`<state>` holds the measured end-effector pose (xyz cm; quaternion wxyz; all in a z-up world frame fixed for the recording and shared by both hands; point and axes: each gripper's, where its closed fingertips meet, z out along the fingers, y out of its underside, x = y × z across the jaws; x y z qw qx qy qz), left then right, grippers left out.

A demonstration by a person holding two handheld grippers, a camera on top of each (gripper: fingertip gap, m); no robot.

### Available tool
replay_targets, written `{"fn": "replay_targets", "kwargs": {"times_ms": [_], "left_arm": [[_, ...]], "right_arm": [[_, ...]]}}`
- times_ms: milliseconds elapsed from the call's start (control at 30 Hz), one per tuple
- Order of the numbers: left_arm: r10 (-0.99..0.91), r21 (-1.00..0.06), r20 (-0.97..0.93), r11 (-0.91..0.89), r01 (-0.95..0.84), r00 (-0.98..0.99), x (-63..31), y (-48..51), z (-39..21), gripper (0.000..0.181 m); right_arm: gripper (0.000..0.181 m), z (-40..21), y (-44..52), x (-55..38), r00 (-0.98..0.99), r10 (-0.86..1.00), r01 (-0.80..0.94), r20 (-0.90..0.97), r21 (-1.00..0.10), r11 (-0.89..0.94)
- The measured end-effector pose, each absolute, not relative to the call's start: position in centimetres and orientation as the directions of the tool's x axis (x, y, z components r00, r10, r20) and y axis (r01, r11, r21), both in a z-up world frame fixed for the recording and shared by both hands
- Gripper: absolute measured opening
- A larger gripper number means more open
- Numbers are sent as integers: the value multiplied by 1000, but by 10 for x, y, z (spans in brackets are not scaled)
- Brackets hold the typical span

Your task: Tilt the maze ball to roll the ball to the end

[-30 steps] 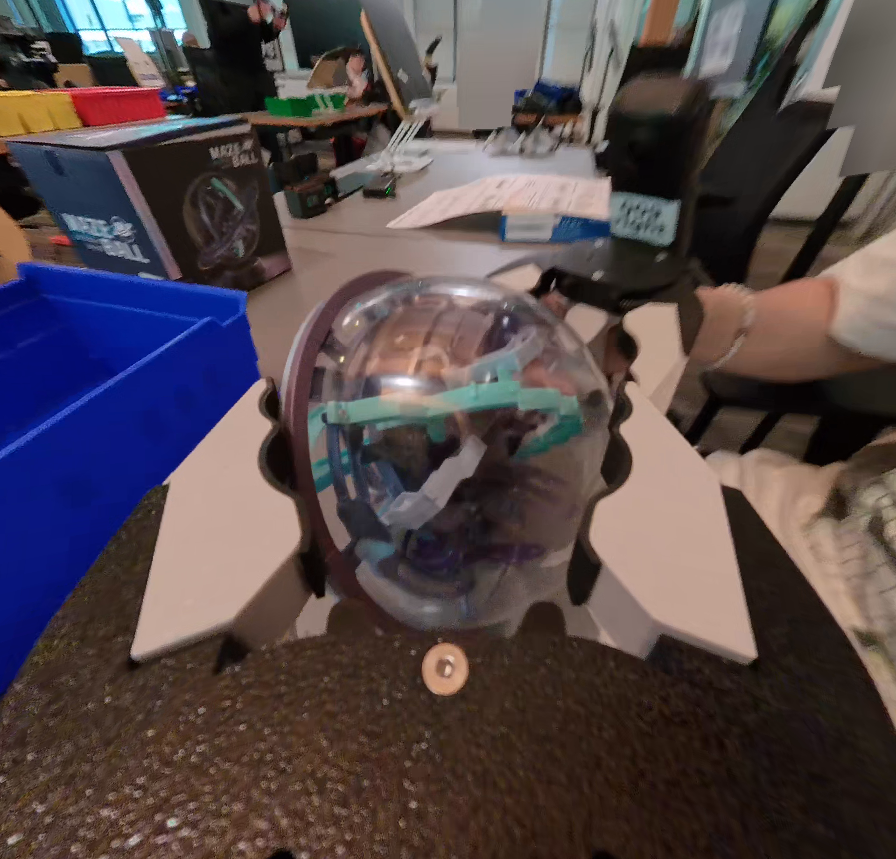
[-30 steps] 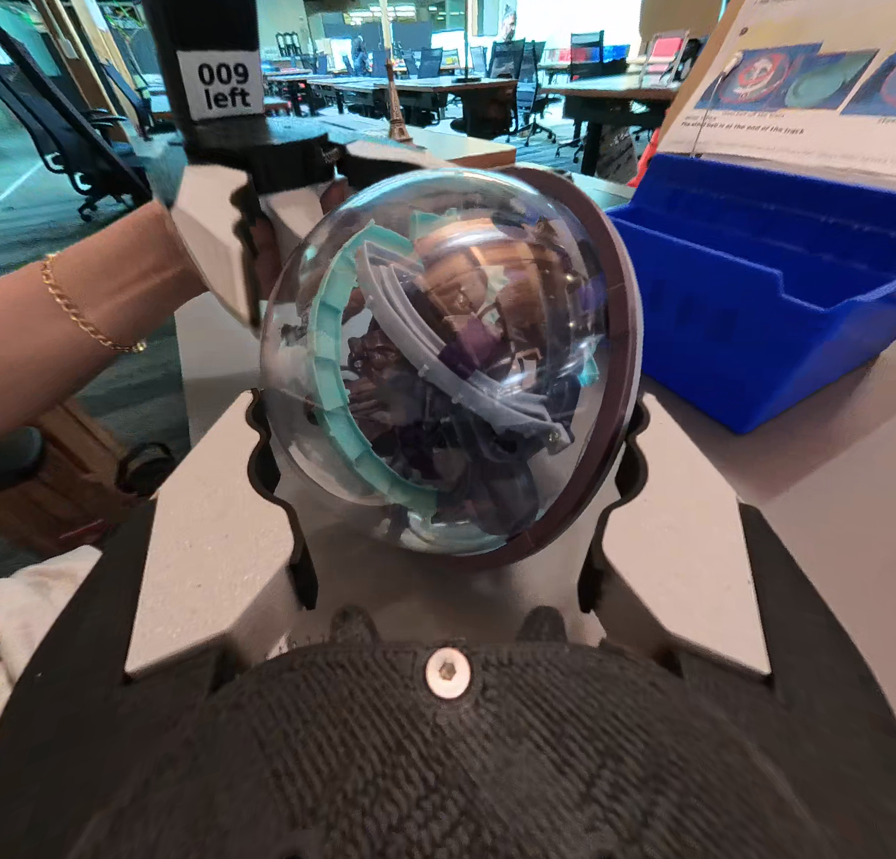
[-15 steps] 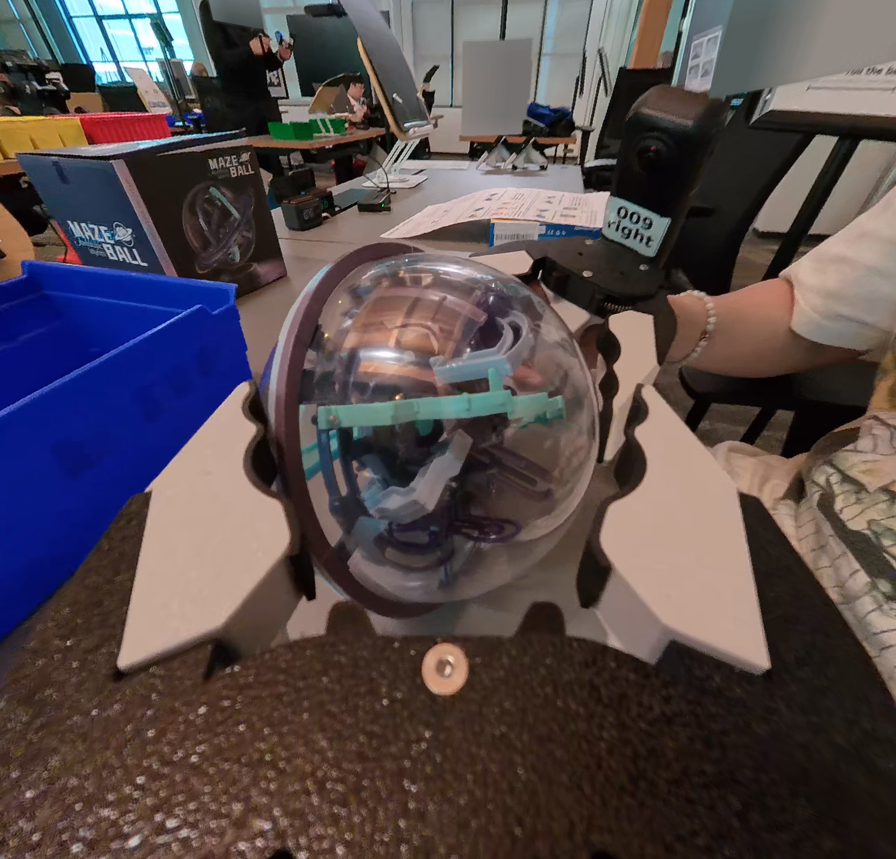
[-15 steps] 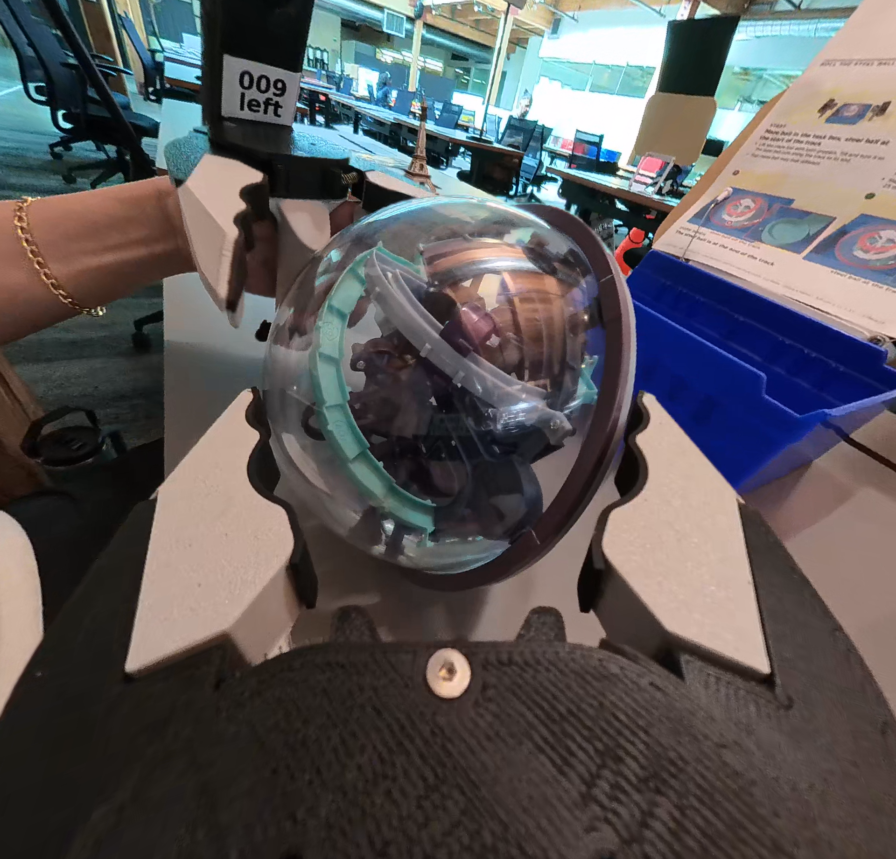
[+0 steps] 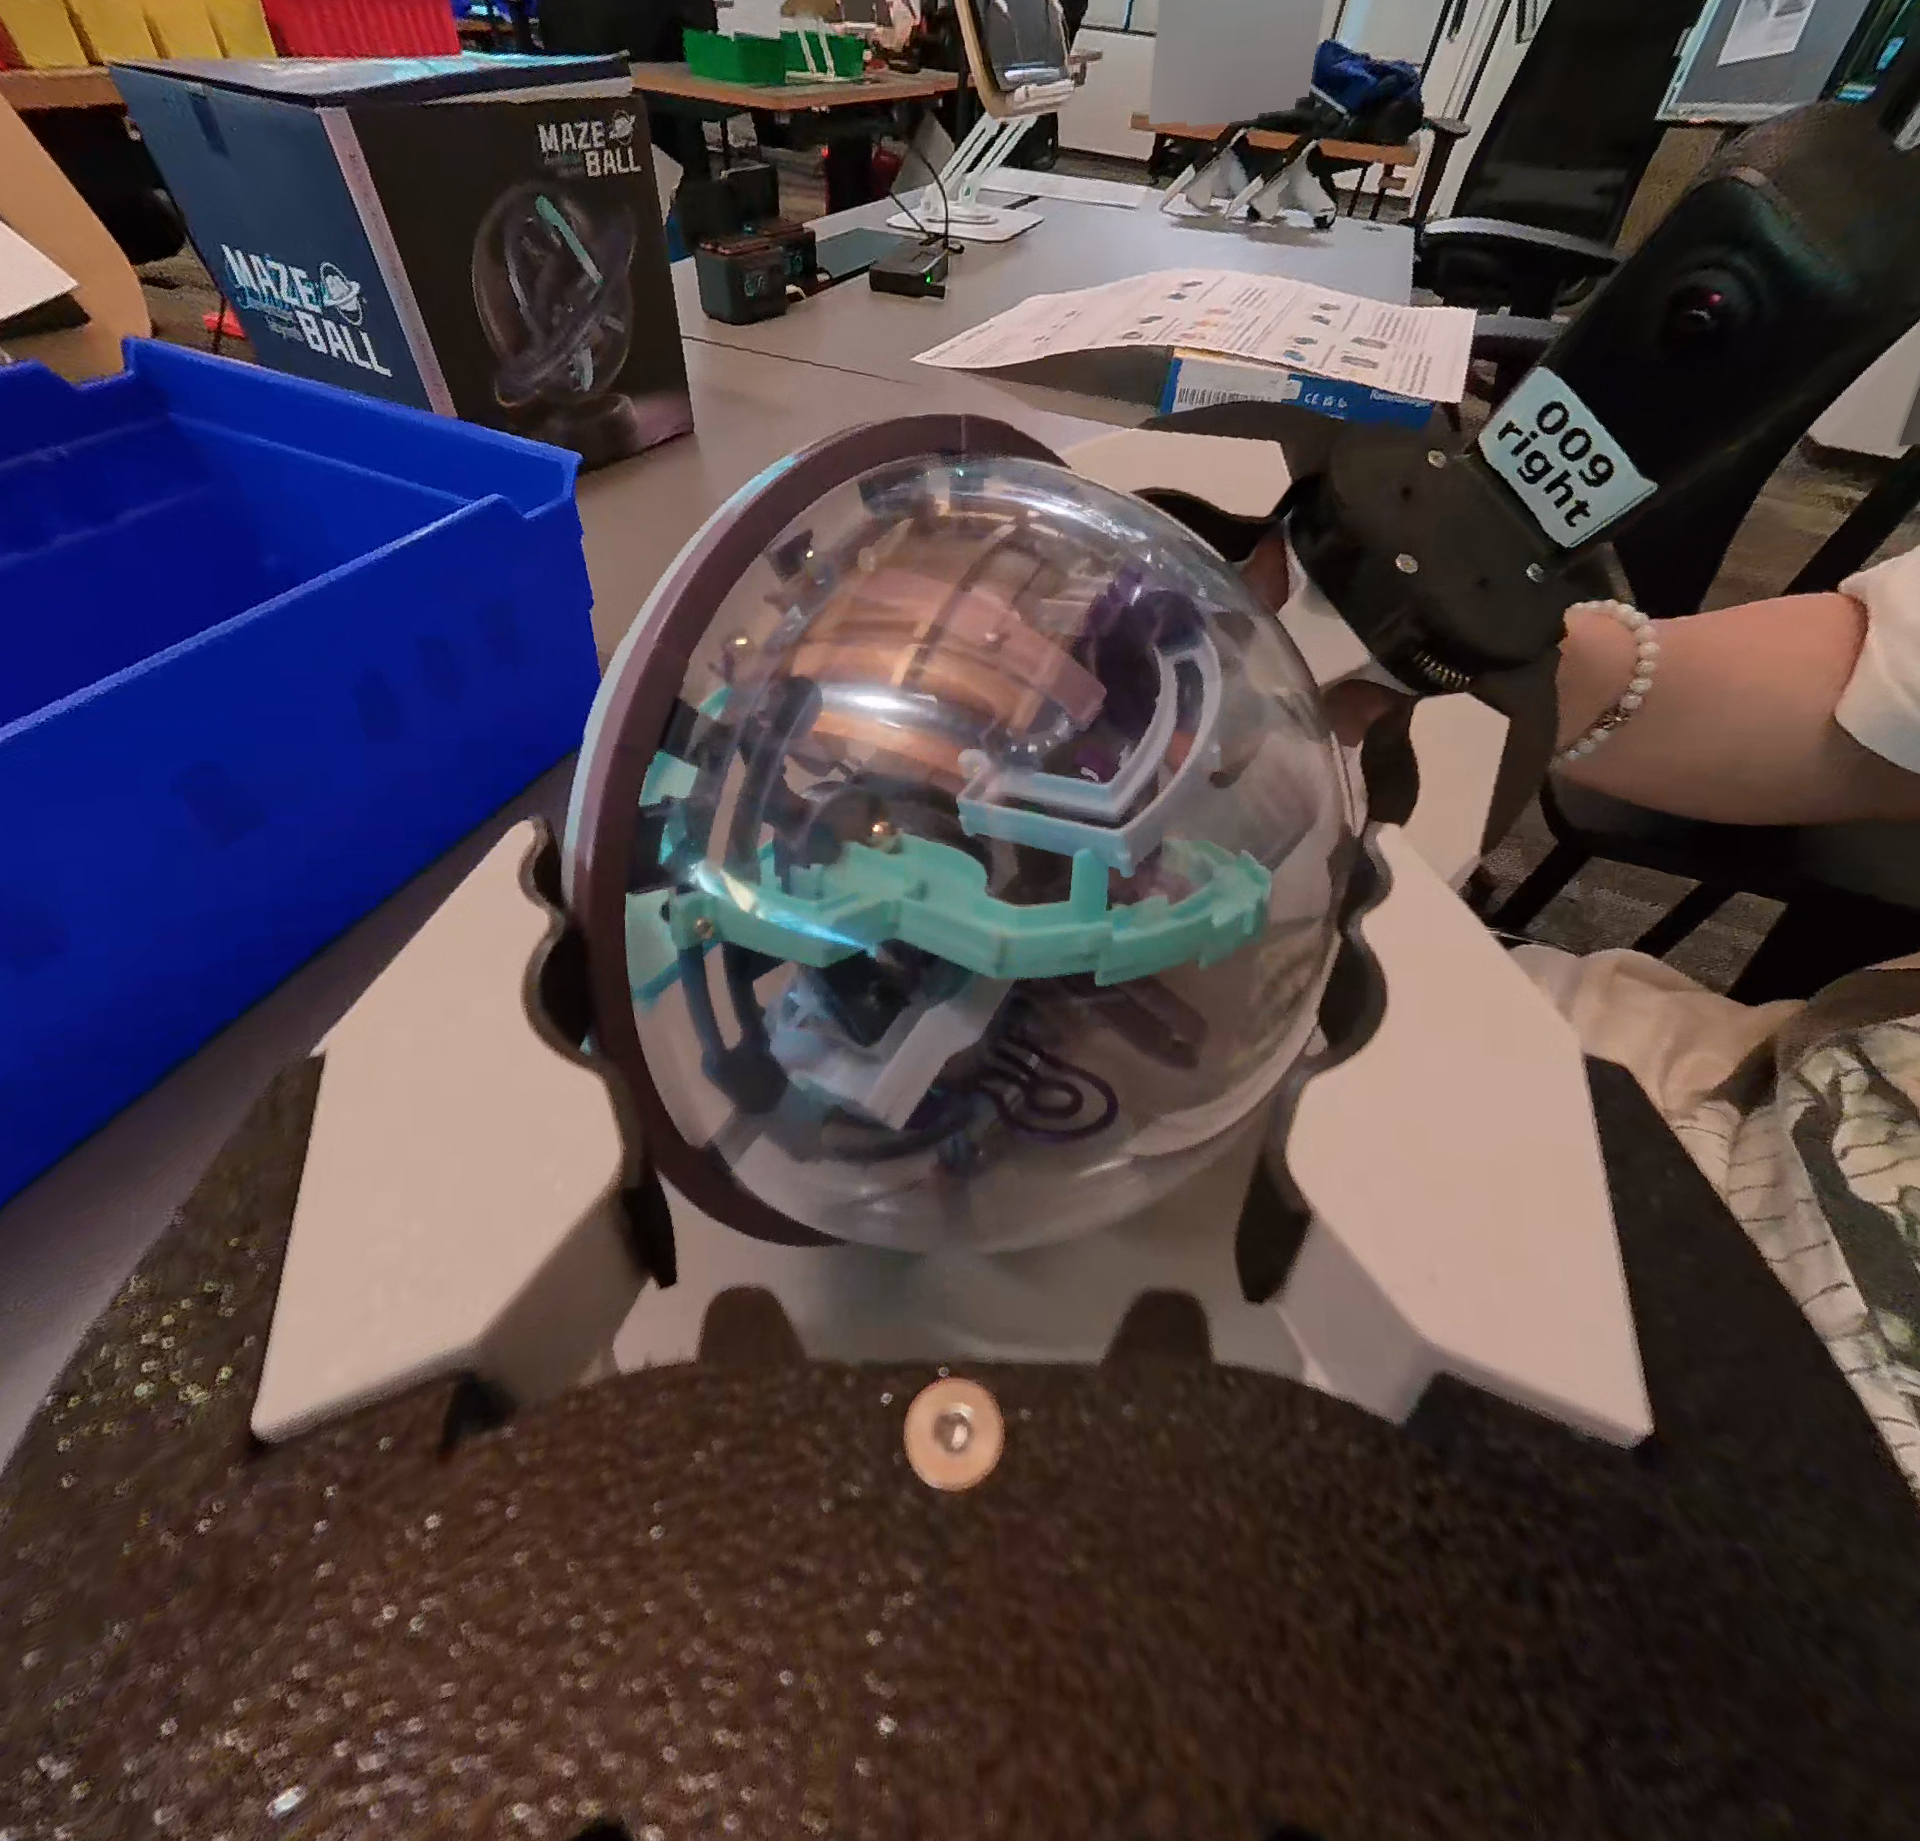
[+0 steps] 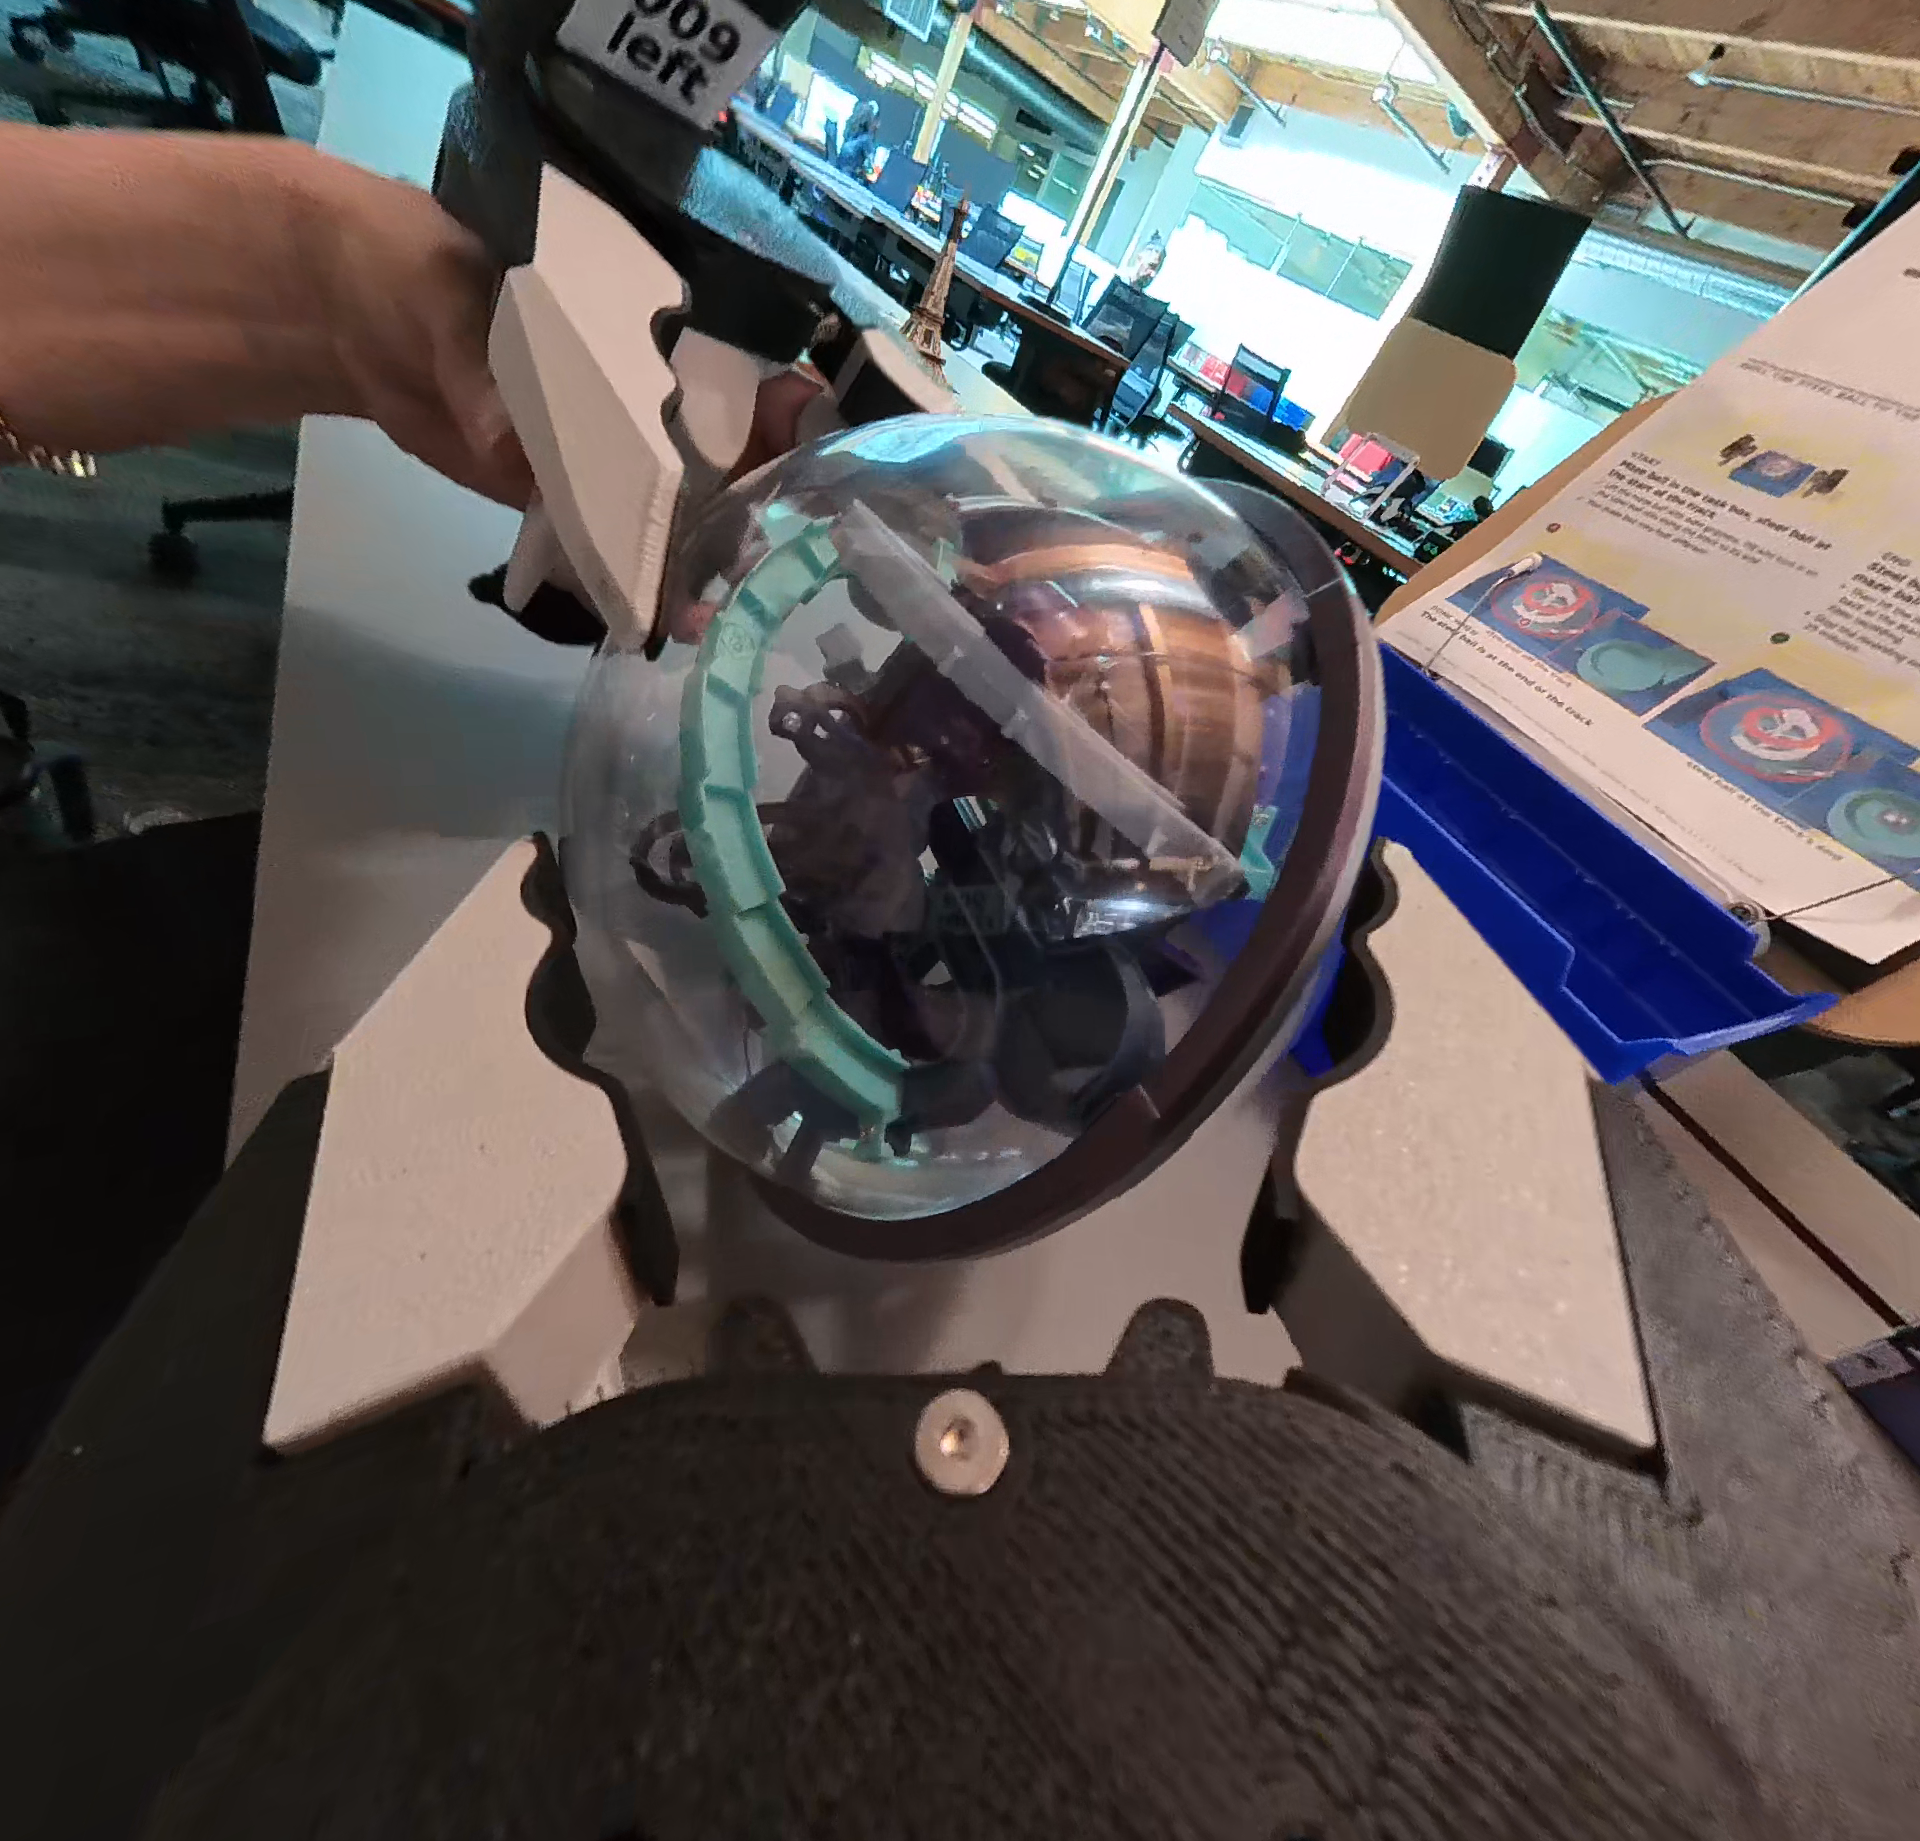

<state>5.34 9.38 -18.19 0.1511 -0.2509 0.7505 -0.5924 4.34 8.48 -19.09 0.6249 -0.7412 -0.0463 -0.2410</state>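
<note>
Maze ball [image 5: 961,846] held off the desk [image 5: 831,368] between two grippers, tilted mid-roll

The main risk, as I judge it, is slip: the clear shell is smooth and round, and each gripper bears on it only at the scalloped inner edges of its fingers, so a sharp or uneven tilt could let the sphere twist out and drop onto the desk or into the blue bin [image 5: 260,596] beside it; a hasty tilt could also send the small steel ball, which I cannot pick out among the tracks, off its rail. The left gripper [image 5: 956,1043] has its jaws spread wide and closed onto the sphere, dark equator ring toward its left finger; the right gripper [image 6: 956,1053] clasps it likewise from the opposite side, ring toward its right finger, teal track [image 6: 748,856] facing it
</note>
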Motion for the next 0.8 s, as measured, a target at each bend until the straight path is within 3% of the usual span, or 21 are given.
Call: {"fn": "replay_targets", "kwargs": {"times_ms": [300, 467, 800], "left_arm": [[-577, -977, -55, 201, -76, -815, 59, 90, -179, 139], [-588, -971, -188, 230, 60, -787, 64, 90, -178, 139], [-613, -979, -82, 195, -50, -785, 69, 98, -185, 143]], "right_arm": [[144, -195, 80, 52, 866, -219, 405, 450, -887, -220], [144, -195, 79, 62, 778, -205, 538, 594, -798, -270], [145, -190, 90, 59, 692, -142, 660, 707, -700, -272]]}}
